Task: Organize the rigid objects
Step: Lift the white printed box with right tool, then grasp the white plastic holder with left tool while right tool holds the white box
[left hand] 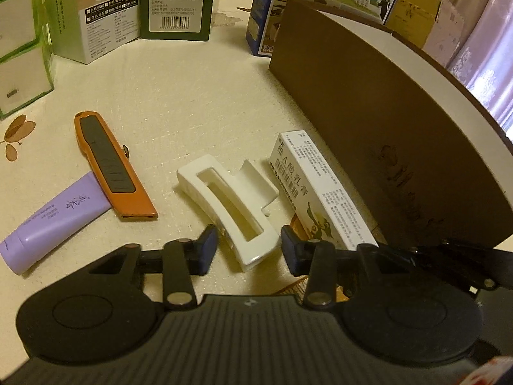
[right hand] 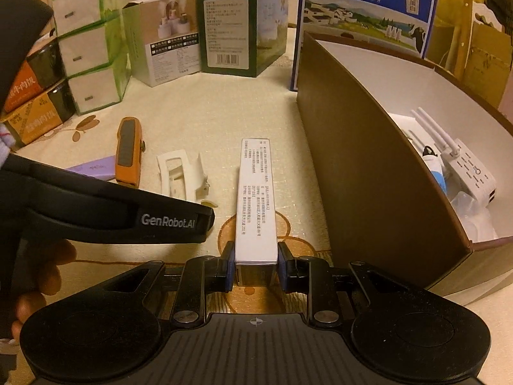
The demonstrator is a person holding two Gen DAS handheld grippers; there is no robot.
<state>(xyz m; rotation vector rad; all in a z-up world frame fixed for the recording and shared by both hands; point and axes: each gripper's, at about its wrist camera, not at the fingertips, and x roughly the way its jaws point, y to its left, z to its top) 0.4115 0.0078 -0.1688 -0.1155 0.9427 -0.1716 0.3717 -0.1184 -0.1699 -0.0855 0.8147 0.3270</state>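
Observation:
A white hair claw clip (left hand: 229, 210) lies on the cream tablecloth; it also shows in the right wrist view (right hand: 179, 175). My left gripper (left hand: 248, 252) is open, its pads on either side of the clip's near end with gaps. A long white medicine box (right hand: 255, 205) lies beside the brown storage box (right hand: 368, 173); it also shows in the left wrist view (left hand: 317, 192). My right gripper (right hand: 255, 266) is shut on the medicine box's near end. An orange utility knife (left hand: 112, 166) lies across a purple tube (left hand: 54, 219).
The storage box holds a white router (right hand: 468, 166) and other small items. Cartons stand at the back: a blue milk carton (right hand: 368, 9), a dark green box (right hand: 237, 25), a light green box (right hand: 160, 45), stacked tissue packs (right hand: 89, 45). The left gripper's body (right hand: 105, 205) crosses the right view.

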